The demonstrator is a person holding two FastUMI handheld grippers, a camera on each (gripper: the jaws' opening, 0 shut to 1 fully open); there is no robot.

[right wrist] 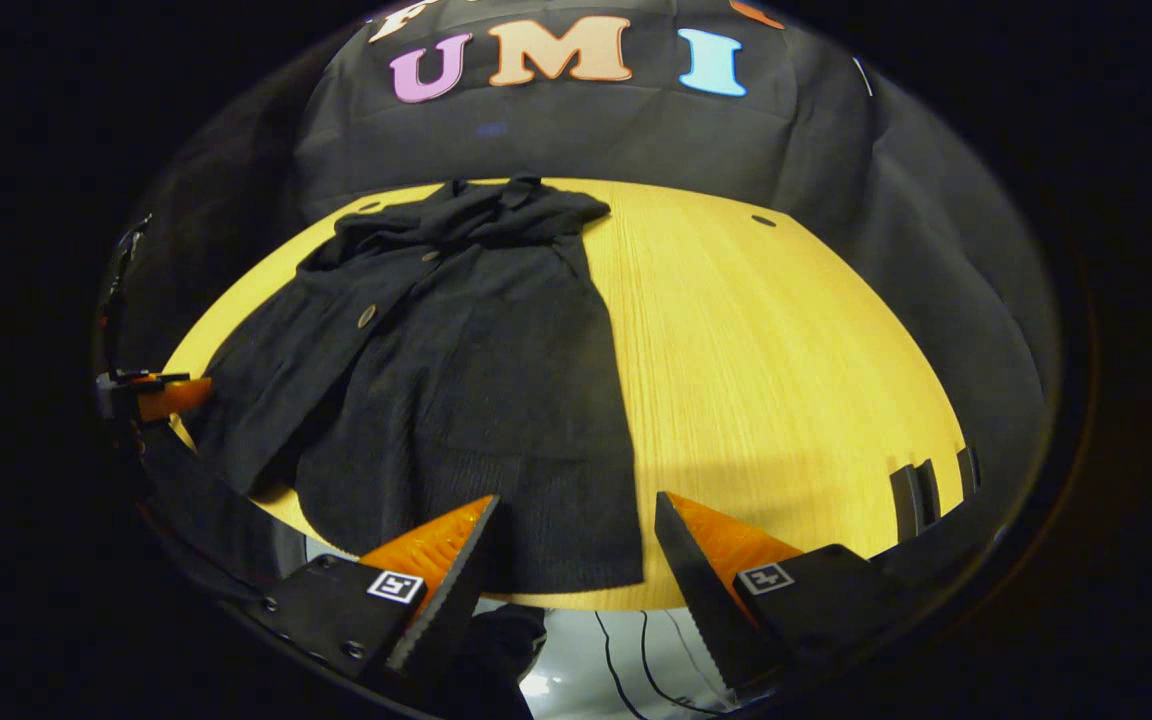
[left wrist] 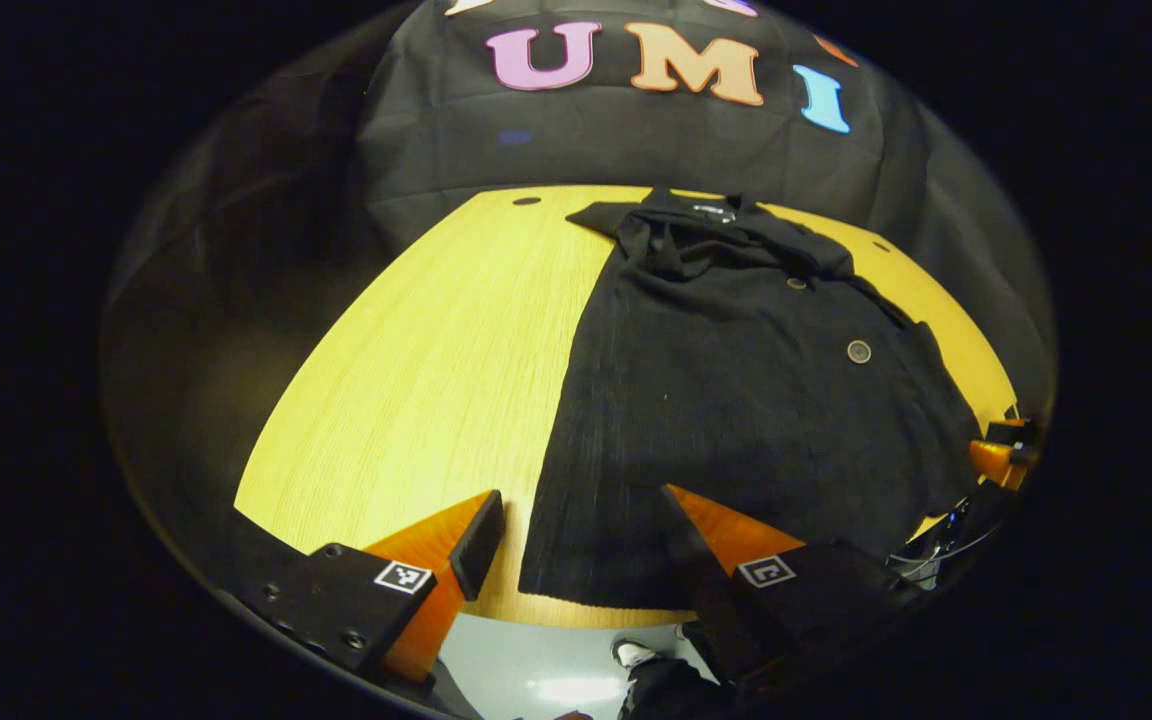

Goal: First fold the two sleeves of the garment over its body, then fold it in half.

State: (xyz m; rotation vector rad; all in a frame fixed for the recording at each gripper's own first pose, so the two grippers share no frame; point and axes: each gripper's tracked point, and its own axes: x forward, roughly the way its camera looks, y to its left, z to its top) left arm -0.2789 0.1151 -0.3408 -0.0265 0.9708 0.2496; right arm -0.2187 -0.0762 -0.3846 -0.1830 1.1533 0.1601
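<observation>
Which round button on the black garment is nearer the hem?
The lower round button, mid-front of the black garment; the other button sits by the collar.

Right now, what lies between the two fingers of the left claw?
In the left gripper view, the left claw is open, and between its fingers lies the lower left corner of the black garment plus a strip of bare table.

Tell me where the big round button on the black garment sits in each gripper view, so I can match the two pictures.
Left gripper view: the button sits right of centre, on the garment.
Right gripper view: the button sits left of centre, on the overlapping front panel.
Shared landmark: the garment's collar at the far edge of the wooden table.
</observation>
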